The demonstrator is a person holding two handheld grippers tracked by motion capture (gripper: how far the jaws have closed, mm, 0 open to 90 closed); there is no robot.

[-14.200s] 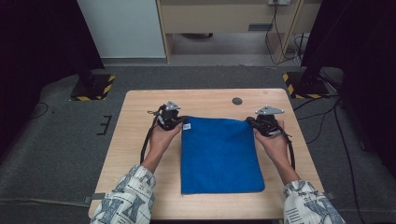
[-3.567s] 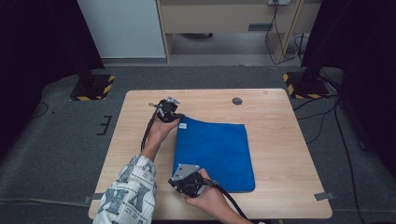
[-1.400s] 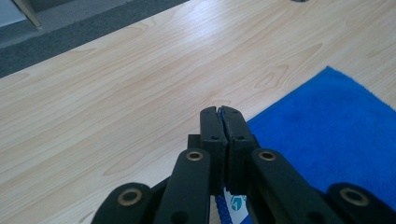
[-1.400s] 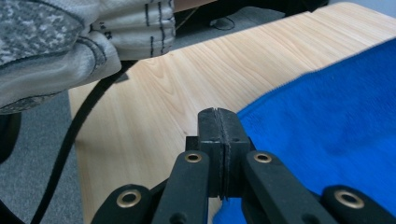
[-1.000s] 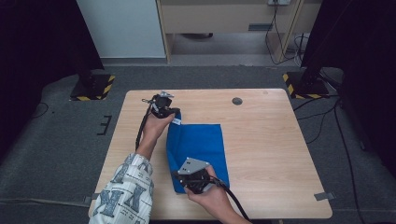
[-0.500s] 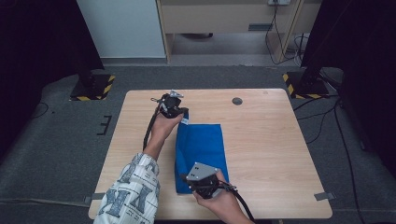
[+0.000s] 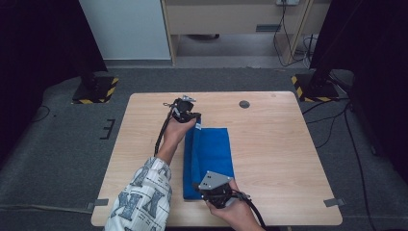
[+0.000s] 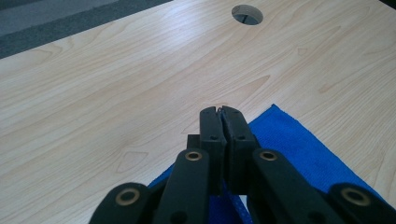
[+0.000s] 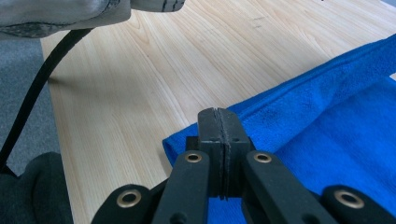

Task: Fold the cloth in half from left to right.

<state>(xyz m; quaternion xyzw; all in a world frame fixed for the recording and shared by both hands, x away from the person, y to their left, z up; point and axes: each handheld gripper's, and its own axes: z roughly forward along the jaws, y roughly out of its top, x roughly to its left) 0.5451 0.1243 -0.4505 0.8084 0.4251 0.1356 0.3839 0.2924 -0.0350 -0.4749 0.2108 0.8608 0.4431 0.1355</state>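
Both hand-held grippers are clenched on the blue cloth (image 7: 210,159) (folded lengthwise on the tabletop (image 7: 279,144)). Left hand-held gripper (image 7: 194,119) grasps its far corner, right hand-held gripper (image 7: 208,195) its near edge.

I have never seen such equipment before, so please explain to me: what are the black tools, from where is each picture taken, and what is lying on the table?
No robot here: a person holds a hand tool in each hand, each with two black jaws. The high view looks down on the wooden table. The left gripper is at the far end of a blue cloth, the right gripper at the near end. The other two pictures come from small cameras riding on the grippers, looking along their jaws. In both, the jaws are closed; each appears to pinch an edge of the cloth. The cloth lies folded into a narrow strip. A small round hole is in the table.
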